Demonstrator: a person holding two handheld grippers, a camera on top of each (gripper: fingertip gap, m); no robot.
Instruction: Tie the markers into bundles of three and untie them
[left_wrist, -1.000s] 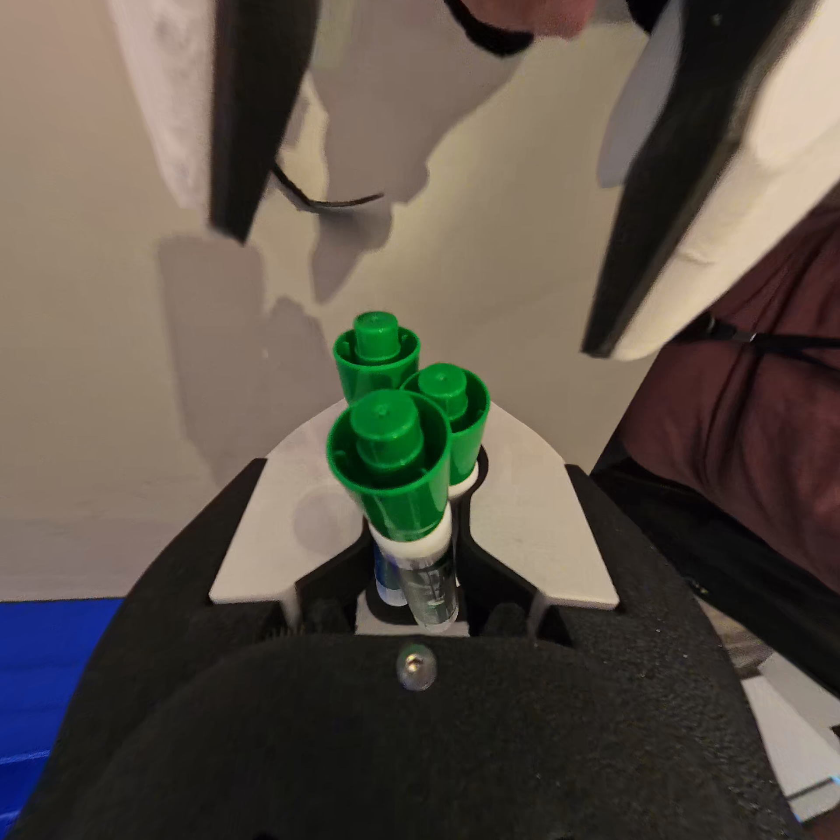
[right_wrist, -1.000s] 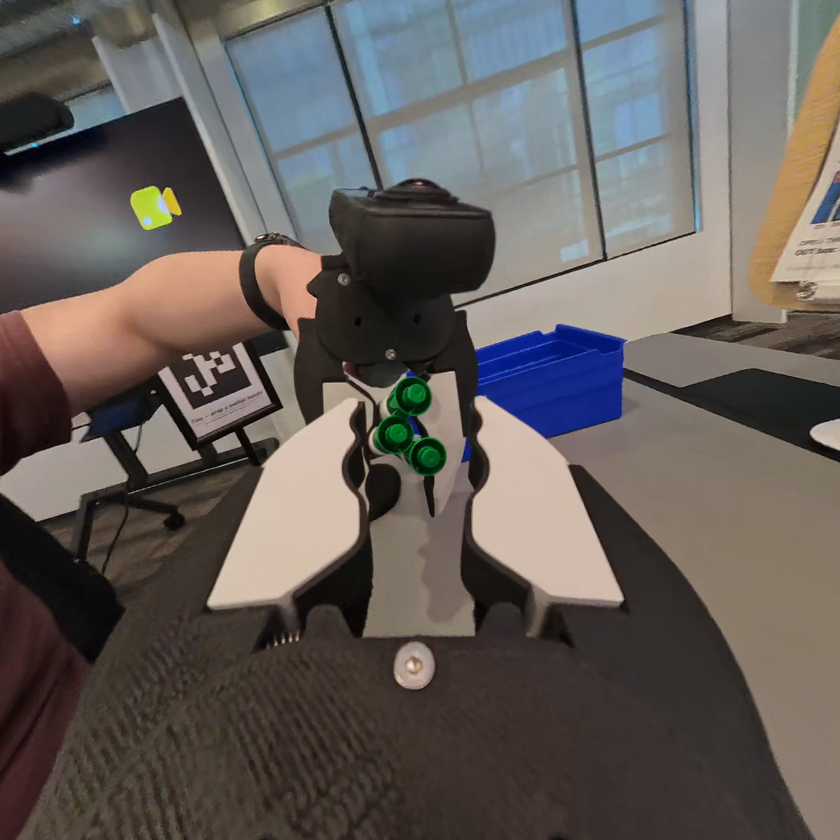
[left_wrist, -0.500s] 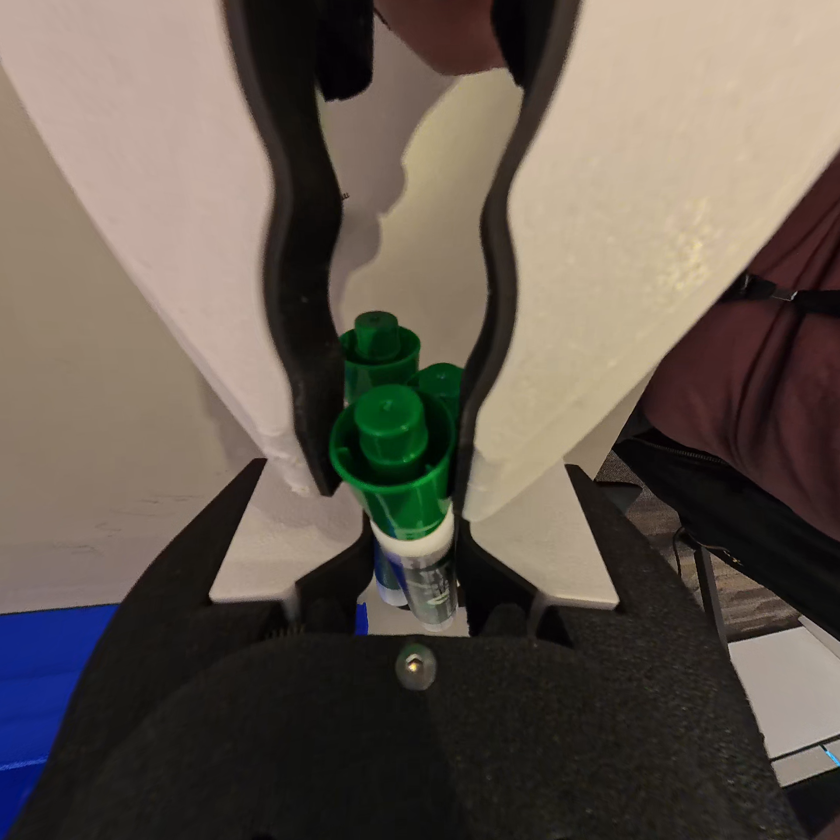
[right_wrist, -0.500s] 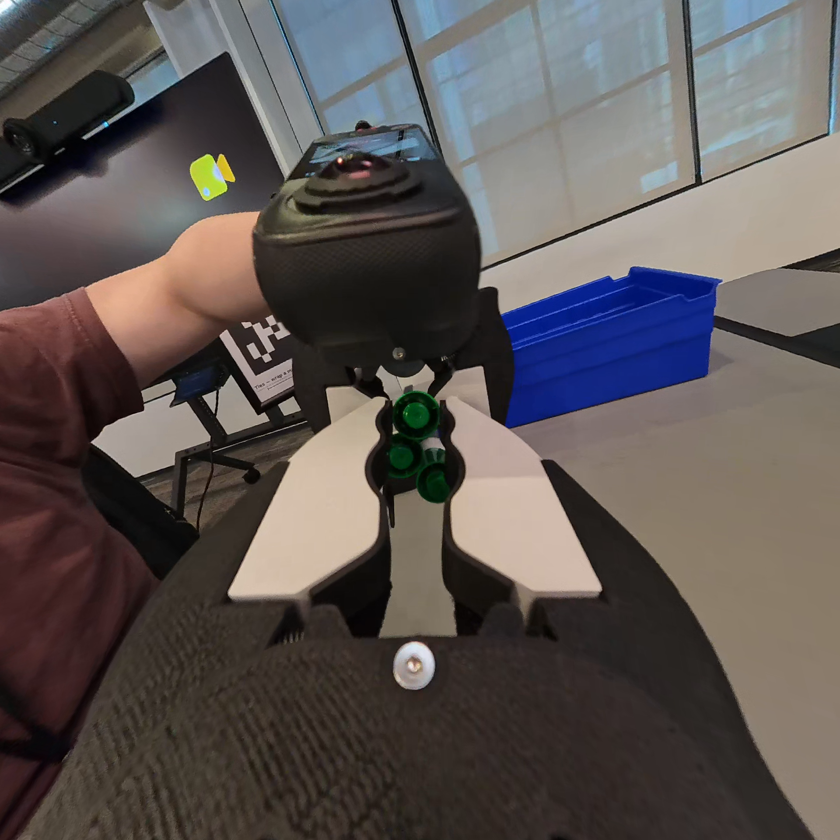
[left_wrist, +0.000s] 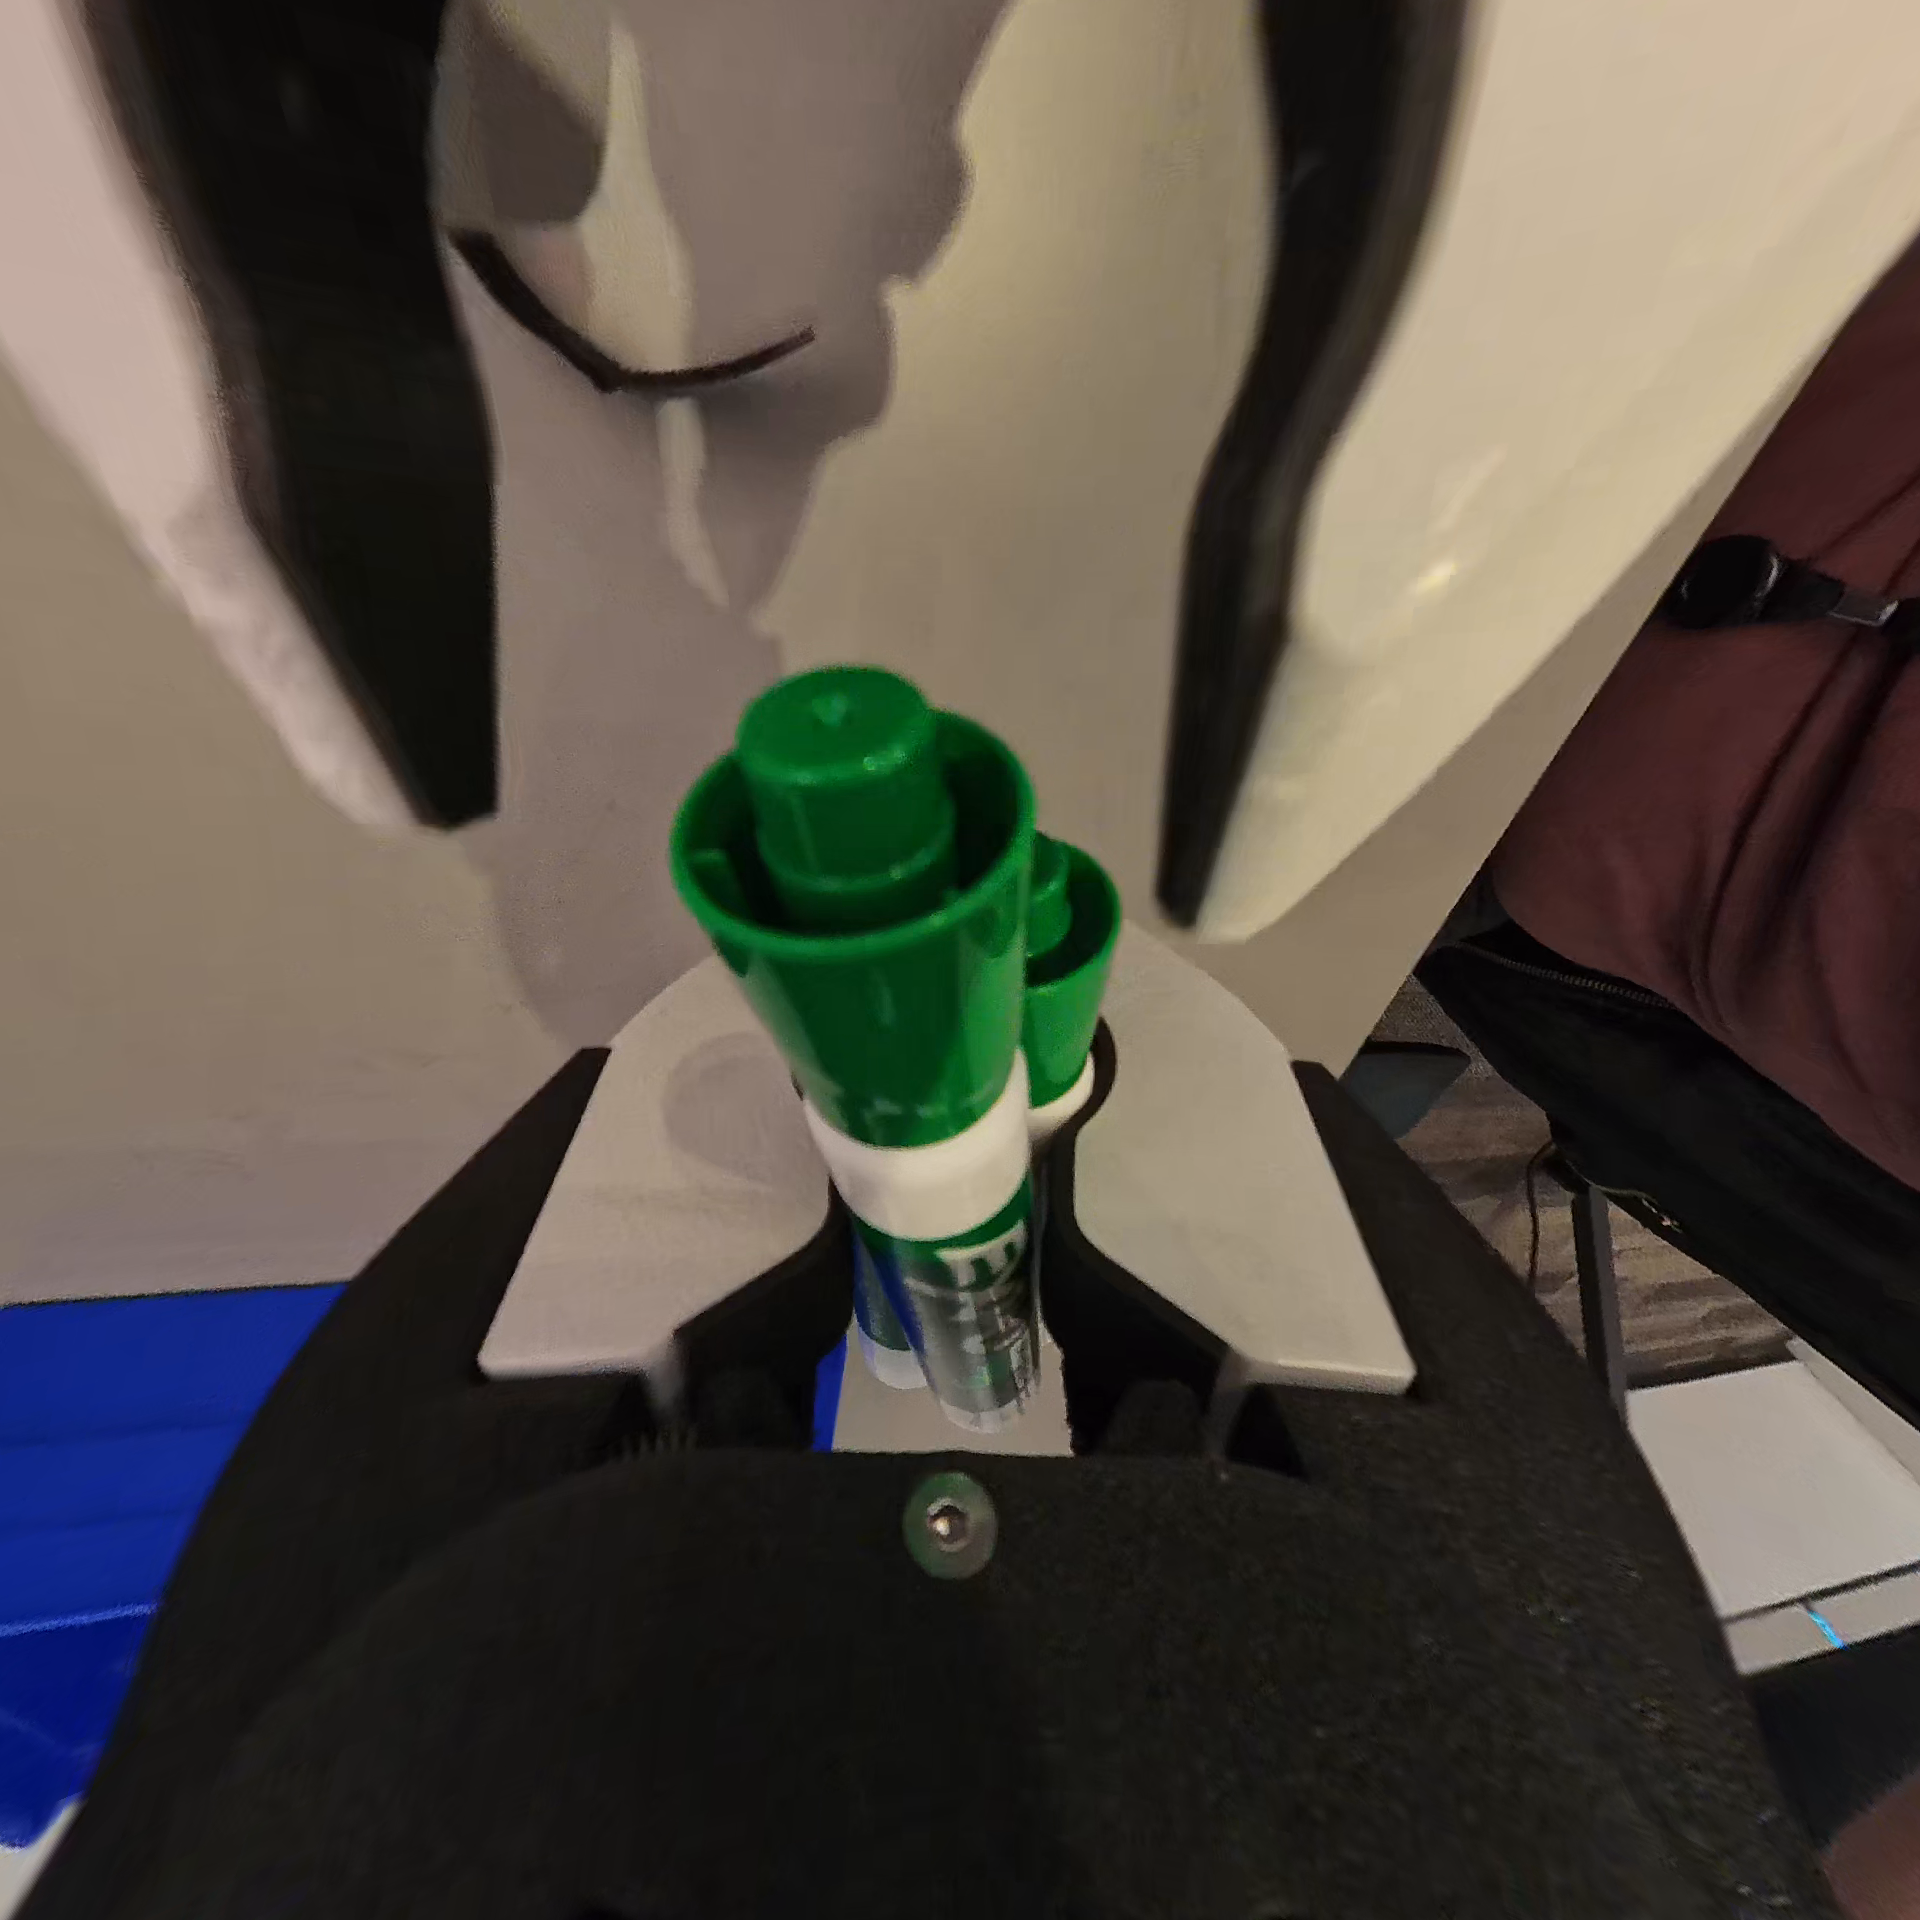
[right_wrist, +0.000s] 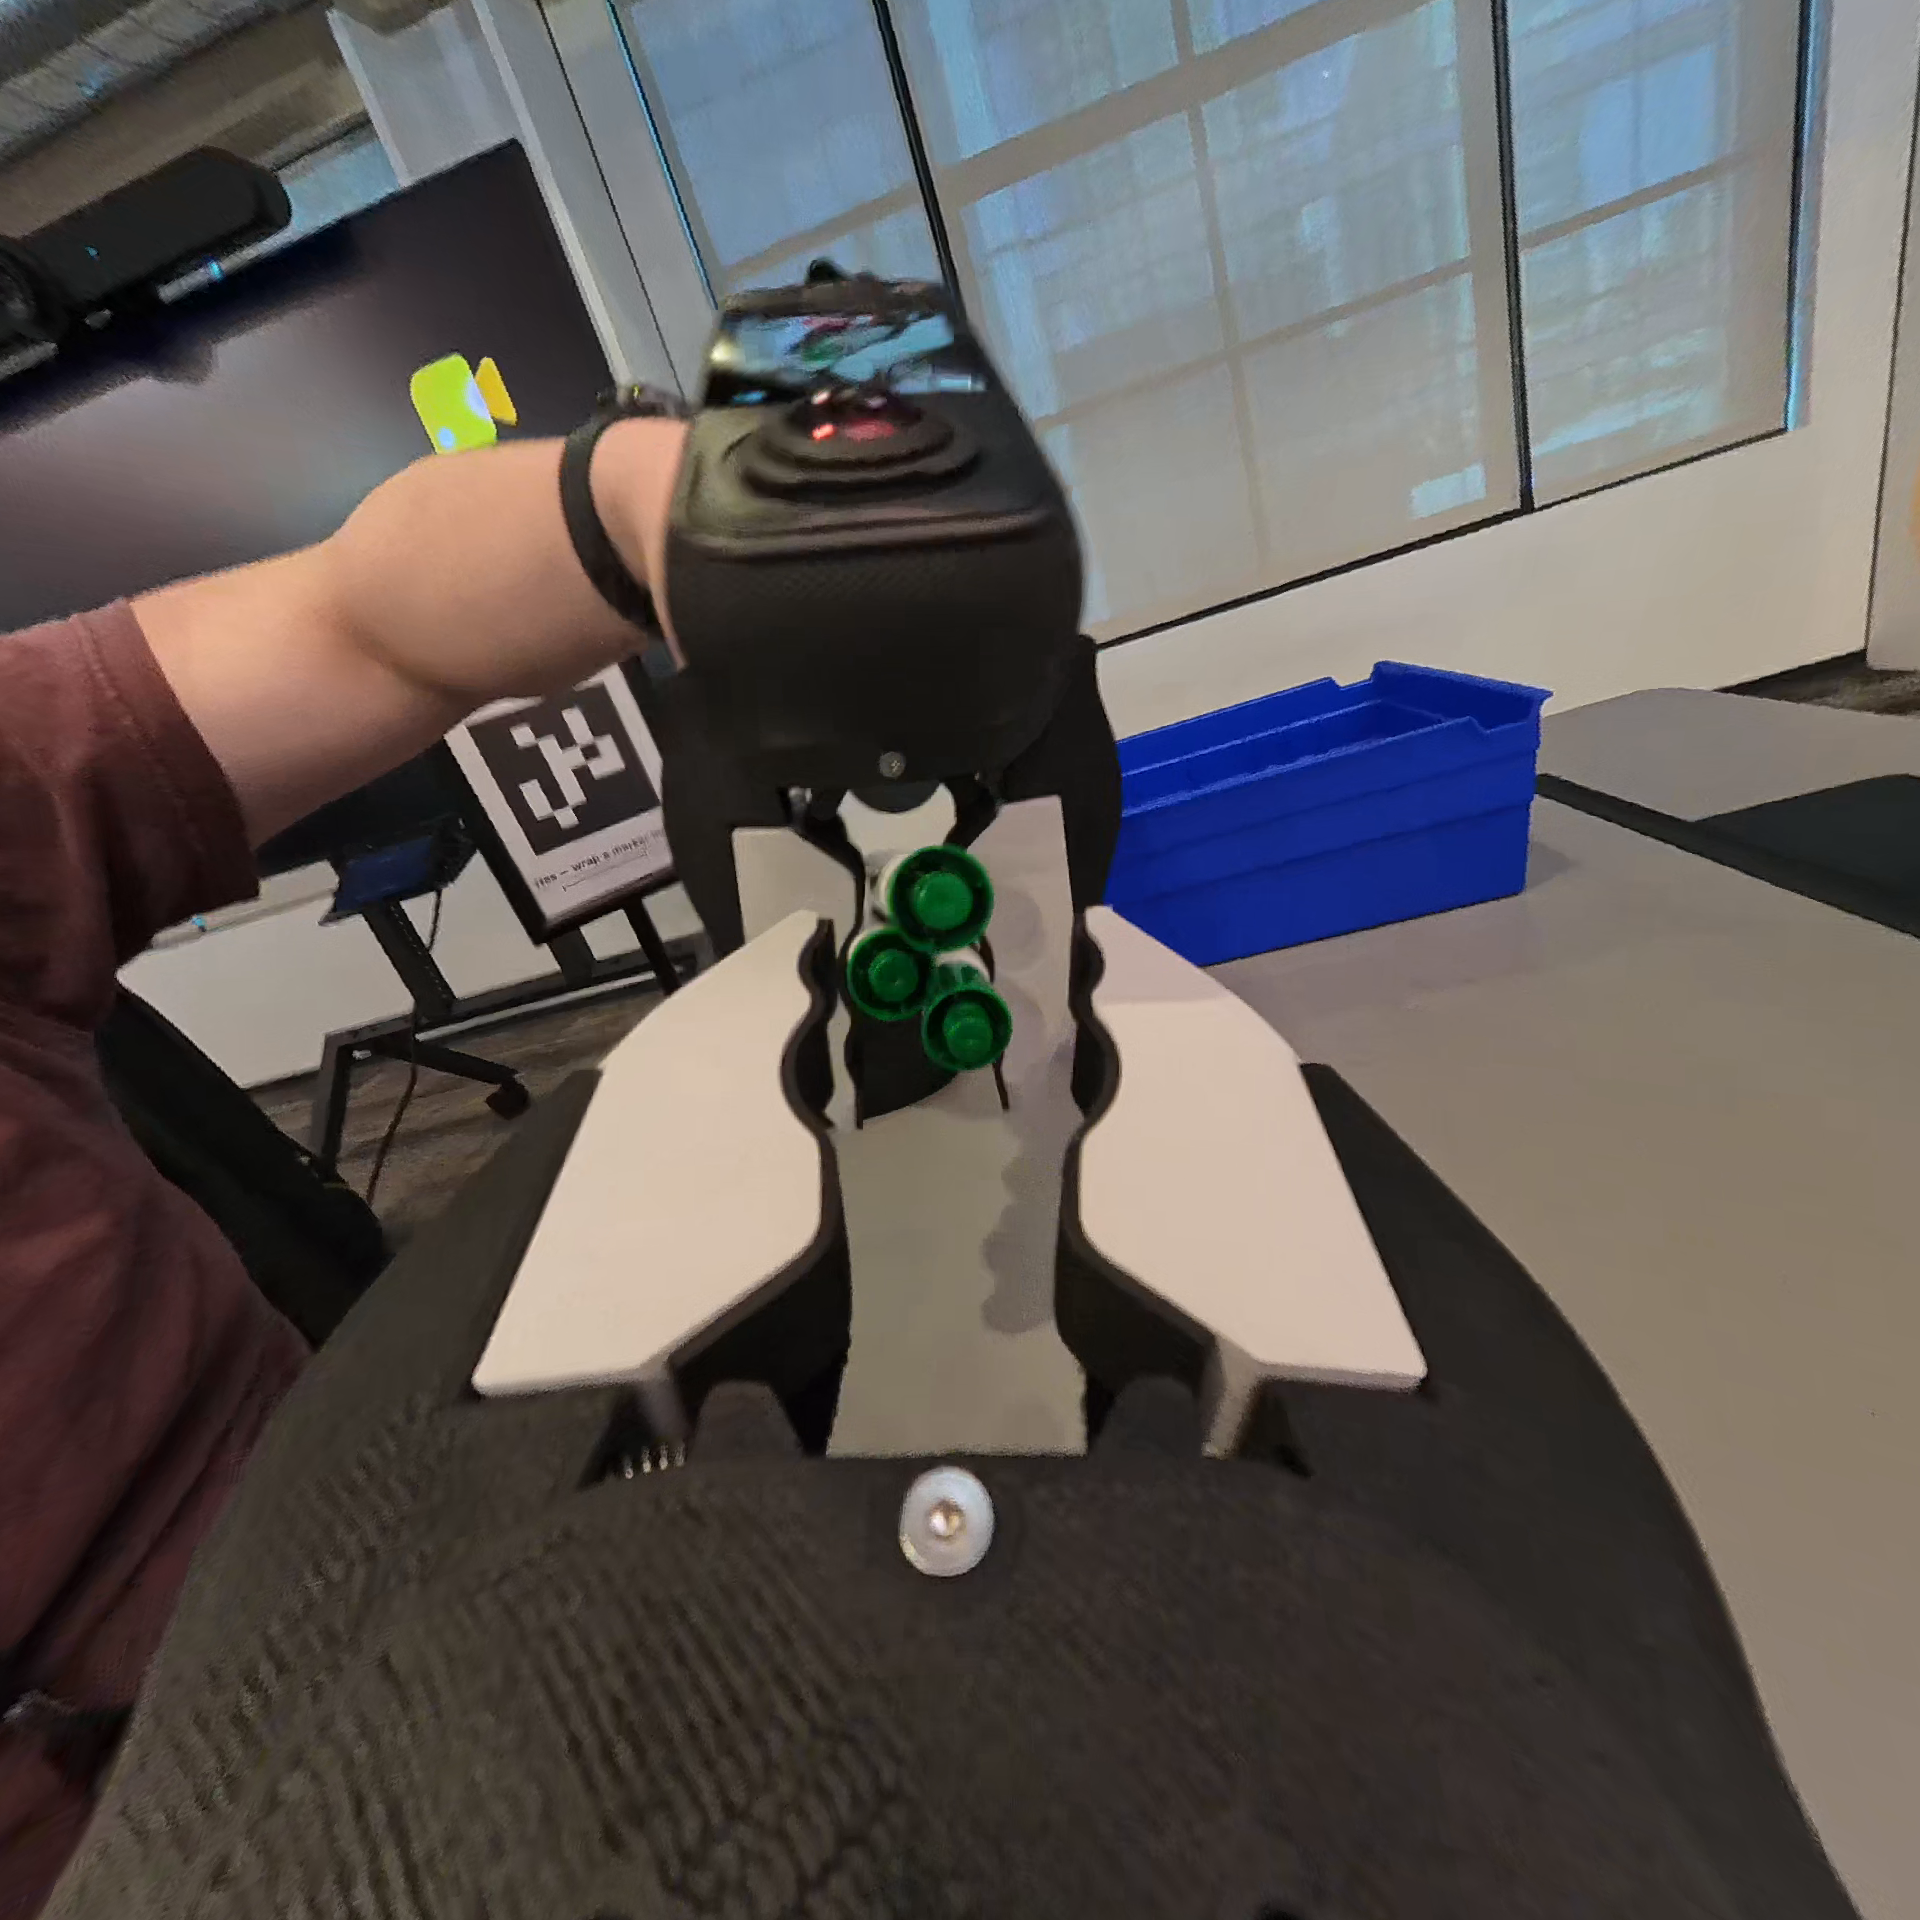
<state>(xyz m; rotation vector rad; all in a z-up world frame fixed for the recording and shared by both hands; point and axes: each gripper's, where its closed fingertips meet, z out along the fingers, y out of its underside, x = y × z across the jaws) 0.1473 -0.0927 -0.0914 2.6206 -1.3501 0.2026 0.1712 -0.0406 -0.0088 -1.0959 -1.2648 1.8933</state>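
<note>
My left gripper (left_wrist: 940, 1174) is clamped on the barrels of the 3 green-capped markers (right_wrist: 928, 968), caps pointing at my other tool so that end stays free for tying. My right gripper (right_wrist: 951, 1023) hangs spread wide just short of the caps, gripping nothing, above the grey table (right_wrist: 1621, 1122).

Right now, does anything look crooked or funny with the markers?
A little. The three green markers held in the left hand-held gripper are not lined up evenly: in the left wrist view one cap pokes out farther than the others. Nothing looks broken or spilled. The right hand-held gripper is open around the caps.
</note>
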